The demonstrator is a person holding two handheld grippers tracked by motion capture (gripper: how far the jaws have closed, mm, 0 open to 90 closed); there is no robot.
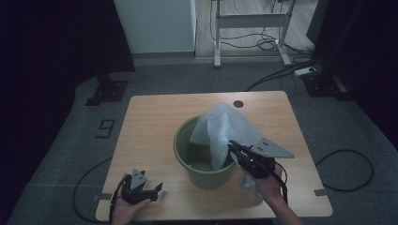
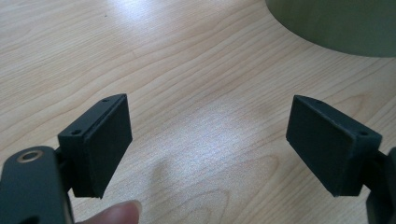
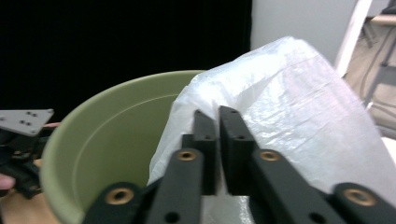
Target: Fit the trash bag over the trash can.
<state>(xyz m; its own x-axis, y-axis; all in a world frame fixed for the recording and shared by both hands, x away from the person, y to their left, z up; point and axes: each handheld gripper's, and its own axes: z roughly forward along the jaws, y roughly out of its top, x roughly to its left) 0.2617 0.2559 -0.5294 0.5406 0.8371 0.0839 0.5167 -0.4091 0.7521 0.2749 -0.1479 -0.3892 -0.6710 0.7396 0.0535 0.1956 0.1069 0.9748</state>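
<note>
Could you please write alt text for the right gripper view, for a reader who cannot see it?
The right gripper, jaws shut, pinches a translucent white plastic bag at the rim of a green bucket. The left gripper sits beyond the bucket.

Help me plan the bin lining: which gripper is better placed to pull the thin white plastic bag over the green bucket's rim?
Probably the right gripper. Its jaws are already shut on the thin white plastic bag above the round green bucket. The left gripper sits open by the wooden table's near edge, holding nothing.

A dim lab or office: carpet floor (image 1: 61, 140), trailing cables (image 1: 281, 72), a desk frame (image 1: 251, 21).
</note>
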